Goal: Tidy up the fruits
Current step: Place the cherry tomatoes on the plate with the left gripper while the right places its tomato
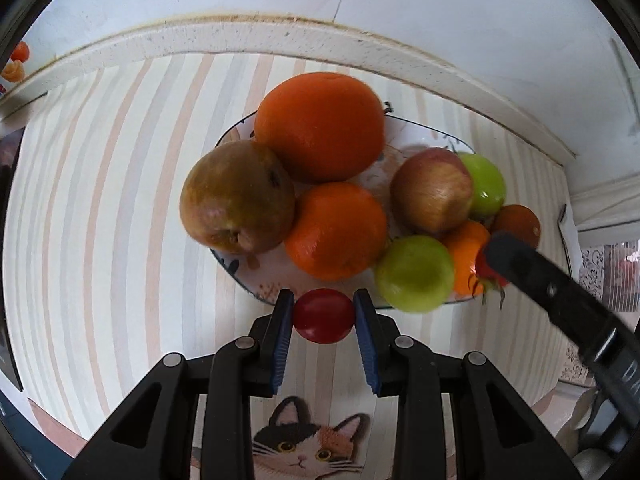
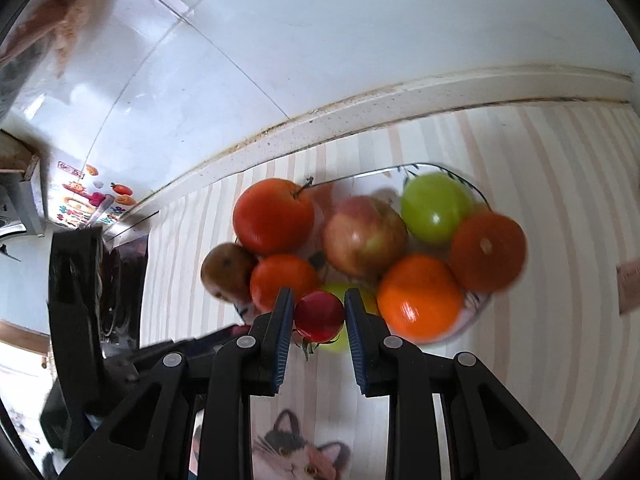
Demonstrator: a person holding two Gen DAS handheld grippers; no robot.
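Between each gripper's [image 1: 324,316] [image 2: 319,314] pads sits 1 clamped cherry tomato [image 1: 323,315] [image 2: 319,316], above the fruit plate [image 1: 256,280].

Worktop mat [image 1: 100,220] is striped in pastel beige, grey and green, with a calico cat print [image 1: 304,444]. Plate [image 1: 448,140] is edged dark blue. Oranges [image 1: 320,128], green apples [image 1: 414,274] and a brown pear [image 1: 236,196] are seen. Gripper pads [image 1: 282,336] are blue; cherry tomatoes [image 1: 324,316] are red.
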